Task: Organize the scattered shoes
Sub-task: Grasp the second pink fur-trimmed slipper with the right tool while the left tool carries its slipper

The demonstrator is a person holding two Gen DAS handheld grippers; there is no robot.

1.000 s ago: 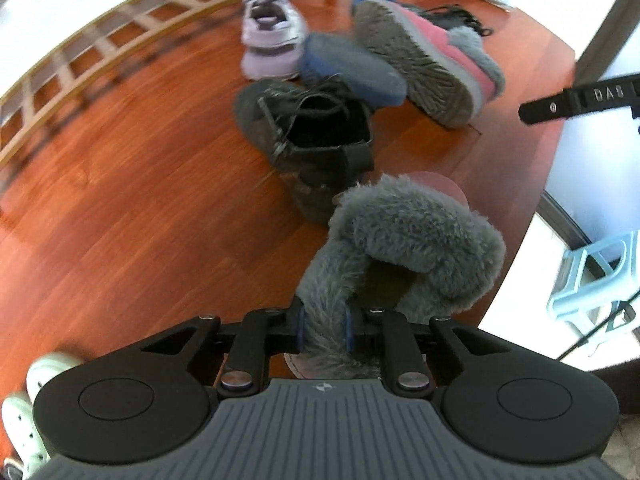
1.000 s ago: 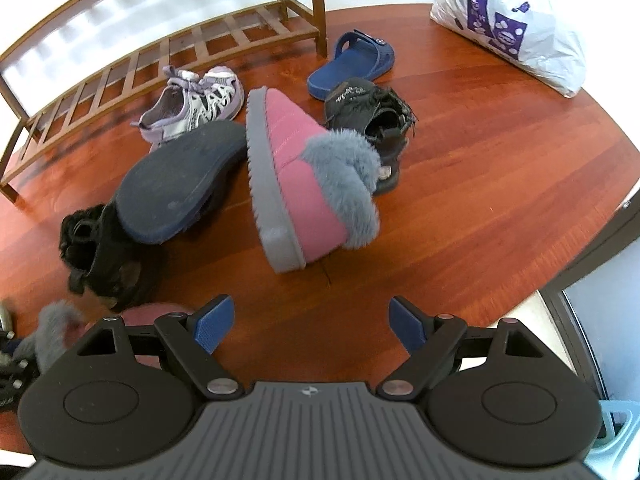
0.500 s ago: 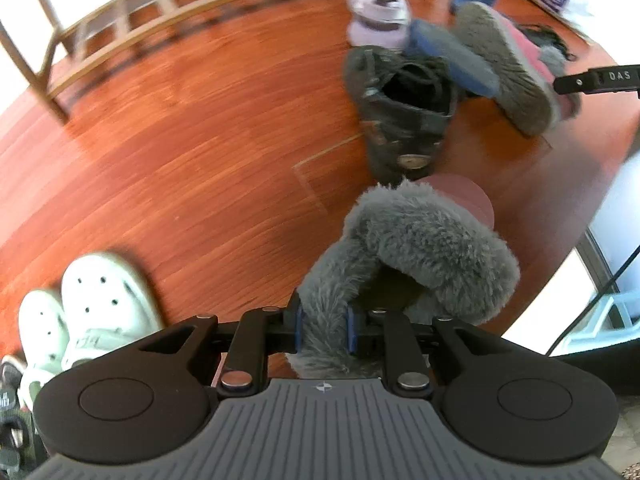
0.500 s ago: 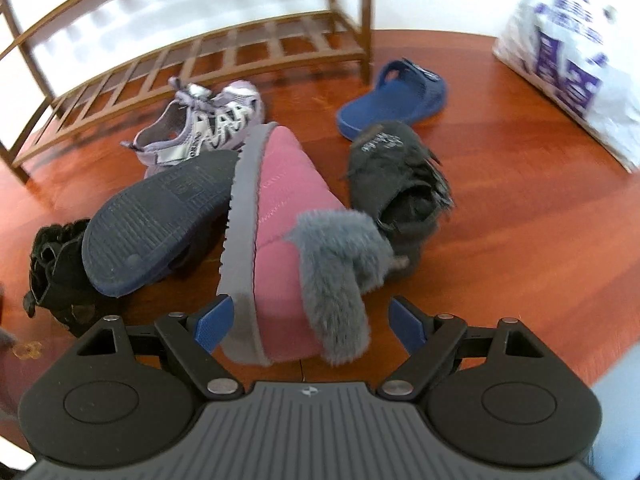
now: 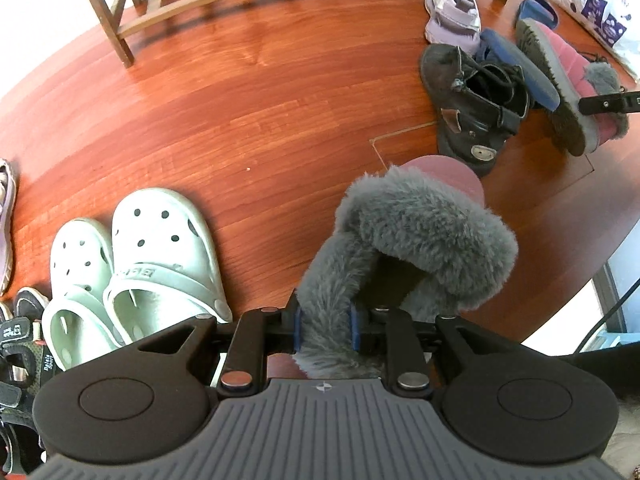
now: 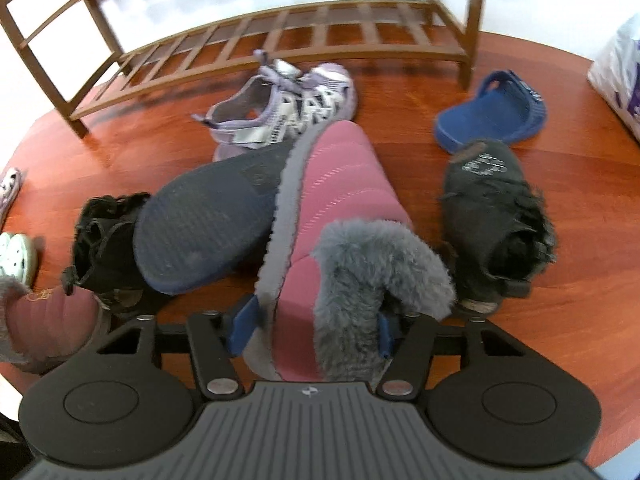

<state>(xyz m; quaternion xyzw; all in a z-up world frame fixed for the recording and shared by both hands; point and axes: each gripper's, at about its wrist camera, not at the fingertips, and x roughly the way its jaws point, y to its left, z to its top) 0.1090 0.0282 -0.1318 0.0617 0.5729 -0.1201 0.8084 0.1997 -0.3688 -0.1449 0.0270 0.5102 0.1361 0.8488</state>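
Pinching fluffy grey cuff (image 5: 326, 312), left claw (image 5: 325, 327); right claw (image 6: 310, 326) straddles quilted pink slipper (image 6: 340, 200).

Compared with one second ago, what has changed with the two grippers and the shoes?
The right gripper moved forward and its fingers now straddle the second pink slipper, which has not moved. The left gripper swung left toward the white clogs, still shut on the first pink slipper's grey fur cuff.

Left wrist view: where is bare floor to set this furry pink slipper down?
Bare floor stretches between the wooden rack, the white clogs and the black boot; the spot right of the clogs looks open. It is crowded by the boot, where the blue slipper and the other pink slipper pile together.
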